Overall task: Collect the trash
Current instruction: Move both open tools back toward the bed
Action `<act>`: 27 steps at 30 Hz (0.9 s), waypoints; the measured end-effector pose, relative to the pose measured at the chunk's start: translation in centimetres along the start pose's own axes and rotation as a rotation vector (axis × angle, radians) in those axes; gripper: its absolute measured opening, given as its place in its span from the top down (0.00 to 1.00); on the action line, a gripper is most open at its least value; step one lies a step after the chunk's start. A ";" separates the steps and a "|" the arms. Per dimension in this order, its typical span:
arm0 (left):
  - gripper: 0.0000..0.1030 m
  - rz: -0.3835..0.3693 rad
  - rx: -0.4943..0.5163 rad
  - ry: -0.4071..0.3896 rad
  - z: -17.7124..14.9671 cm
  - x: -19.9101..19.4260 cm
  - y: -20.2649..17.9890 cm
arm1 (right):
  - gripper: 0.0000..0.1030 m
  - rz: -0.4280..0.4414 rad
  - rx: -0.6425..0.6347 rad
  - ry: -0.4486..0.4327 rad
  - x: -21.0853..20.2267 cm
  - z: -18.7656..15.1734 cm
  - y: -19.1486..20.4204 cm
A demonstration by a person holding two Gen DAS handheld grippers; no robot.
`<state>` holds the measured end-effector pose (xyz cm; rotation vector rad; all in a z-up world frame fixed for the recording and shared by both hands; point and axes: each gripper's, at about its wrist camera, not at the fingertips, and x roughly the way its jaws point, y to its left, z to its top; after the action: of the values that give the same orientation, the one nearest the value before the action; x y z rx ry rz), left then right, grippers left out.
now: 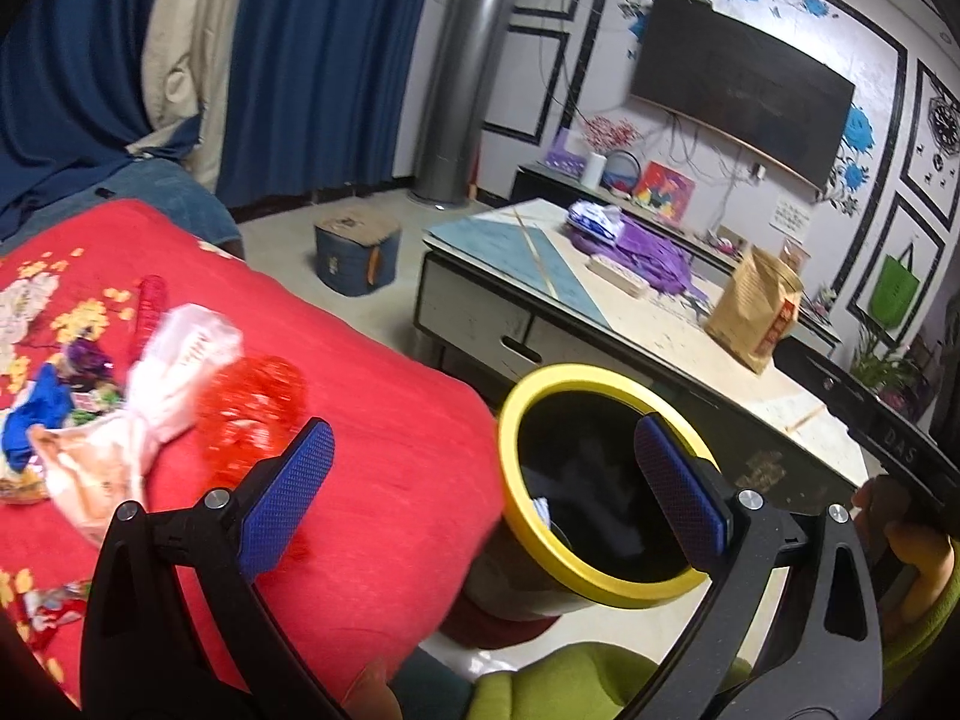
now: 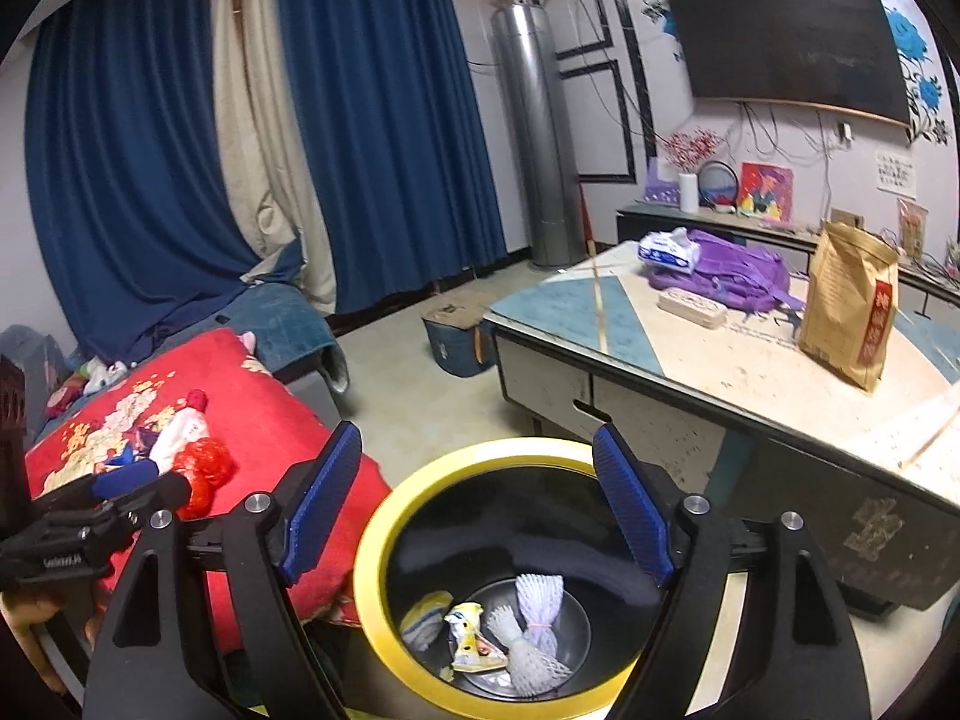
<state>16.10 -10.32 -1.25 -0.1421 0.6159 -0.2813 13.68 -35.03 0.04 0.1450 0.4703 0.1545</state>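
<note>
A bin with a yellow rim [image 1: 600, 373] stands on the floor beside a red flowered cushion [image 1: 384, 420]. Scraps lie on the cushion: a red mesh net [image 1: 252, 408], a pink-white plastic bag [image 1: 180, 360], and blue and purple wrappers [image 1: 36, 414]. My left gripper [image 1: 480, 426] is open and empty, hanging over the cushion's edge and the bin. My right gripper [image 2: 477, 429] is open and empty above the bin's yellow rim [image 2: 384, 516]. White foam nets [image 2: 540, 600] and crumpled wrappers [image 2: 471, 636] lie at the bottom of the bin.
A low coffee table [image 2: 750, 372] stands to the right of the bin, carrying a brown paper bag [image 2: 849, 312], a purple backpack [image 2: 732, 270] and a tissue pack [image 2: 666, 252]. A blue box [image 2: 456, 336] sits on the floor beyond. Blue curtains hang behind.
</note>
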 end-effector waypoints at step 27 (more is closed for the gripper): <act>0.11 0.188 -0.117 -0.121 0.7 -5.6 7.4 | 0.17 0.173 -0.191 0.005 -1.0 -1.1 10.1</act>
<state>13.73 -1.53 0.76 -0.2112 0.5216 -0.0541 11.12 -25.25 1.30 -0.0022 0.4456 0.3679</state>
